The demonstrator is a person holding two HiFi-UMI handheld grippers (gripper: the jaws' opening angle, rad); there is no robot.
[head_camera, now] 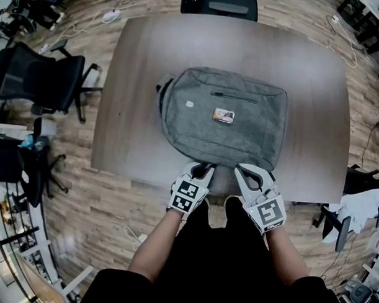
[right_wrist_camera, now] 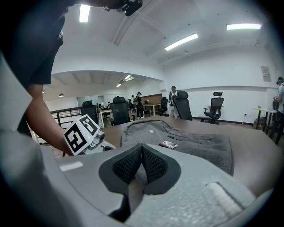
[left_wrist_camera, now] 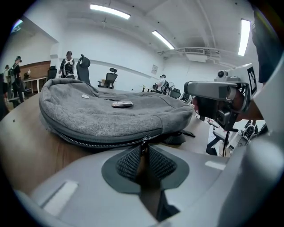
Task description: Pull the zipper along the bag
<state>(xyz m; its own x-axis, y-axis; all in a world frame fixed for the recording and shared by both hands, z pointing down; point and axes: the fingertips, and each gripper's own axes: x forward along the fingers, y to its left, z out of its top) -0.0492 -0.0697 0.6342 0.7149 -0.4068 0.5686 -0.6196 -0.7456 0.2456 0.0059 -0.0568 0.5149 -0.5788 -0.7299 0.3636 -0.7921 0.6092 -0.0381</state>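
Note:
A grey backpack (head_camera: 238, 137) lies flat on the brown table (head_camera: 131, 87). Its zipper track (left_wrist_camera: 97, 142) runs along the near side. My left gripper (head_camera: 204, 172) is at the bag's near edge, and in the left gripper view its pads (left_wrist_camera: 128, 162) pinch the dark zipper pull (left_wrist_camera: 144, 141). My right gripper (head_camera: 243, 171) sits just to the right on the same edge. Its jaws (right_wrist_camera: 142, 148) are shut, with a fold of grey bag fabric showing between the pads. A small card-like tag (head_camera: 223, 115) rests on top of the bag.
Black office chairs stand left of the table (head_camera: 44, 78) and at its far side (head_camera: 218, 4). Cables trail over the wooden floor (head_camera: 341, 43). In the gripper views, people and more chairs are far off across the room (right_wrist_camera: 177, 104).

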